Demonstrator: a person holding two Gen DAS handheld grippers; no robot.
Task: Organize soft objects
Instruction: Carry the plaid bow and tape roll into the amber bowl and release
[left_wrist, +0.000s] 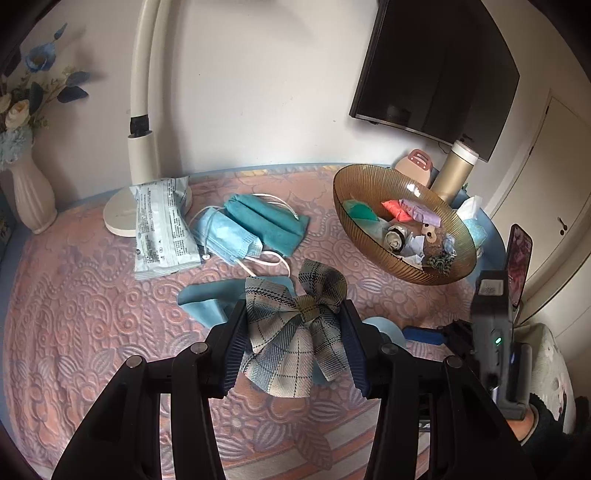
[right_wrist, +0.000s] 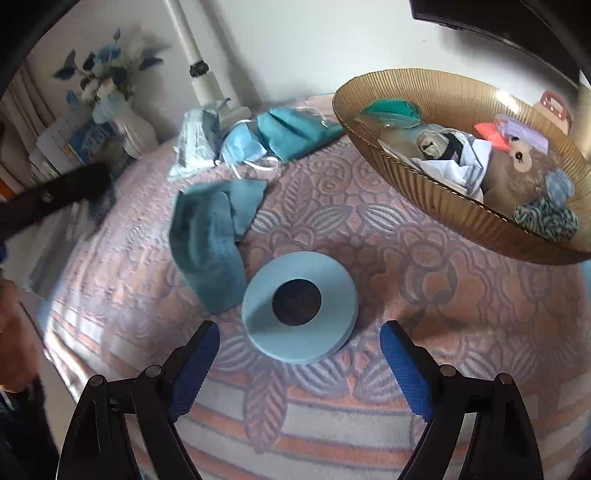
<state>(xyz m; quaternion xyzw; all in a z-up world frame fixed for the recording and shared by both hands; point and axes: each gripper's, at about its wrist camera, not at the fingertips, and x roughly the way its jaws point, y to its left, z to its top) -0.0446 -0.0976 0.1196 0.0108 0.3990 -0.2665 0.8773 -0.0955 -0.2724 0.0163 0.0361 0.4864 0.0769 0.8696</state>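
While a white vase (left_wrist: 31, 192), wrapped packet (left_wrist: 162, 229) and face masks (left_wrist: 236, 236) line the far tabletop (left_wrist: 92, 314), the left tongs (left_wrist: 293, 343) clamp a plaid bow (left_wrist: 295, 332). Right tongs (right_wrist: 300, 354) stand wide apart, empty, near a blue disc (right_wrist: 299, 306); only this view shows the teal cloth (right_wrist: 210, 251) fully. Farther right sits an amber bowl (right_wrist: 424, 192).

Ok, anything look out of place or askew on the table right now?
Yes. The amber bowl sits tilted, its near rim low, with the toy bear against that edge. A face mask and a teal cloth lie loose and crumpled on the tablecloth.
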